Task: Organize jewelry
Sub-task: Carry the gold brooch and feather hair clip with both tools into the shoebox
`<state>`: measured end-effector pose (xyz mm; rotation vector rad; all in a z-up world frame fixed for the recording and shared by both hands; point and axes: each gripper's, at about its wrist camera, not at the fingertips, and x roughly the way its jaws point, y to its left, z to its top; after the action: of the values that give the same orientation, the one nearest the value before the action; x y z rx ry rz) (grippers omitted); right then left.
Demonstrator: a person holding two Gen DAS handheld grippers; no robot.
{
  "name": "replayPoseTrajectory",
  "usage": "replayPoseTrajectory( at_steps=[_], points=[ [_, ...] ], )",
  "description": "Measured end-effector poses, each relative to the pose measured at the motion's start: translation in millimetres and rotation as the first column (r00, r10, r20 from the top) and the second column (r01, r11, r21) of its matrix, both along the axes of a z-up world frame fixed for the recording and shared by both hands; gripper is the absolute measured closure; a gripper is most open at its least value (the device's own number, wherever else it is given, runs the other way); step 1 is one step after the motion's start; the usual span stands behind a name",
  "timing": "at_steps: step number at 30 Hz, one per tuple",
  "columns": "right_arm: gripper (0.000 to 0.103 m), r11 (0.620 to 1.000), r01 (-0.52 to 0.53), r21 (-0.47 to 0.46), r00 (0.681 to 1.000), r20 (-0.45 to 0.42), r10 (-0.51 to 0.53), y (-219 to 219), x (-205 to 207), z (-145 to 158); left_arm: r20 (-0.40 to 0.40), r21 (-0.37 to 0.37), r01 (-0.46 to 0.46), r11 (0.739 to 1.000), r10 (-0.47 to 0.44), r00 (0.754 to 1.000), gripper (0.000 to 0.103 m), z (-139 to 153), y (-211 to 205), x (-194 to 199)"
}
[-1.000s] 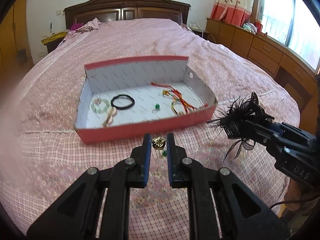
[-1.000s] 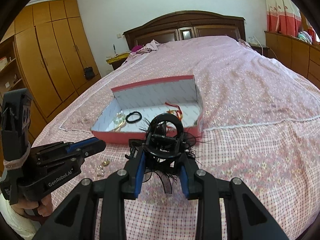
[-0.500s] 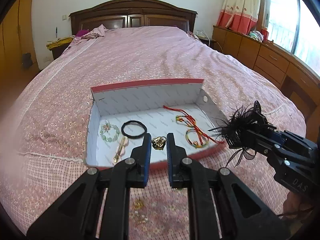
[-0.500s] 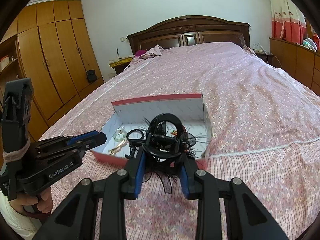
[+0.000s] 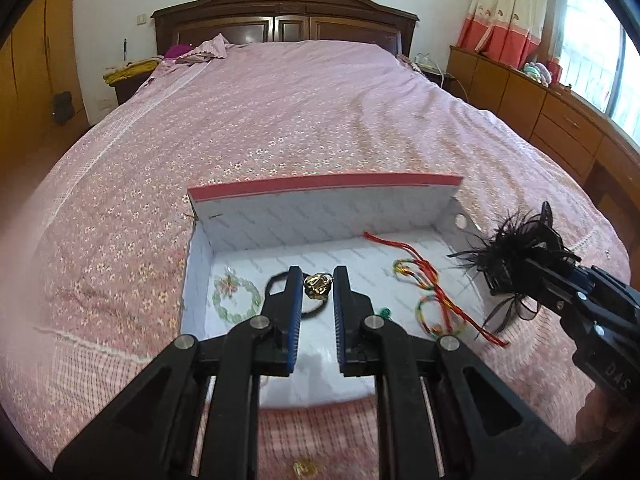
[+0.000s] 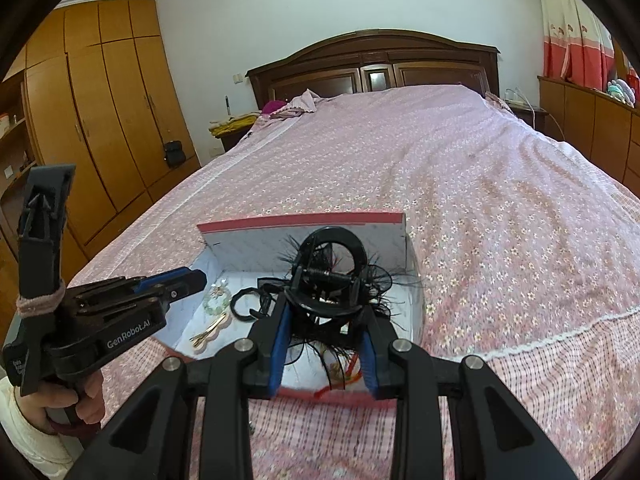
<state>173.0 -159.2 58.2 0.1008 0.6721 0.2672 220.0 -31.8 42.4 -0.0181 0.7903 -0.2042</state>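
Jewelry box first: red-edged white cardboard box (image 5: 320,216), lid-like and open-topped, sits on the pink floral bedspread (image 5: 280,112), lower centre of both views, long axis running left-right across the frame. Inside it: red and multicolour braided cord bracelets (image 5: 436,304) at right, black elastic hair tie (image 6: 242,304) mid-left, pale green bead bracelet (image 5: 234,296) at left, gold hairpin (image 6: 210,332) near the front-left corner.

Right gripper (image 6: 324,344) is clamped on a black feathered hair claw clip (image 6: 328,276); in the right wrist view the clip hangs over the box's right half, in the left wrist view it sits at the box's right edge. Left gripper (image 5: 314,292) is nearly together, pinching a small gold knot-shaped charm (image 5: 318,285), which shows over the box floor, just above the hair tie. A person's hand (image 6: 72,400) grips the left tool's handle, lower left.

Key relation: both held pieces look to be above the box interior, so each drop is straight down; left is deeper in, right nearer the wall.

Versus a second earlier: both grippers were short of the box's near wall, over bare bedspread; now both reach past it. Grip widths unchanged. A small gold piece (image 5: 306,470) remains on the bedspread, bottom centre.
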Motion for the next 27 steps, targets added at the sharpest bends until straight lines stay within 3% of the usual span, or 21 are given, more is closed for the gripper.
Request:
replayPoseTrajectory(
  at_steps=[15, 27],
  points=[
    [0.07, 0.999, 0.035, -0.024, 0.997, -0.065, -0.037, -7.0, 59.2, -31.8, -0.061, 0.02, -0.07, 0.997, 0.072, 0.996, 0.097, -33.3, 5.2, 60.0],
    [0.07, 0.998, 0.03, -0.061, 0.994, -0.102, -0.036, -2.5, 89.8, -46.9, -0.113, 0.039, -0.092, 0.995, 0.096, 0.989, 0.097, -54.6, 2.4, 81.6]
  ],
)
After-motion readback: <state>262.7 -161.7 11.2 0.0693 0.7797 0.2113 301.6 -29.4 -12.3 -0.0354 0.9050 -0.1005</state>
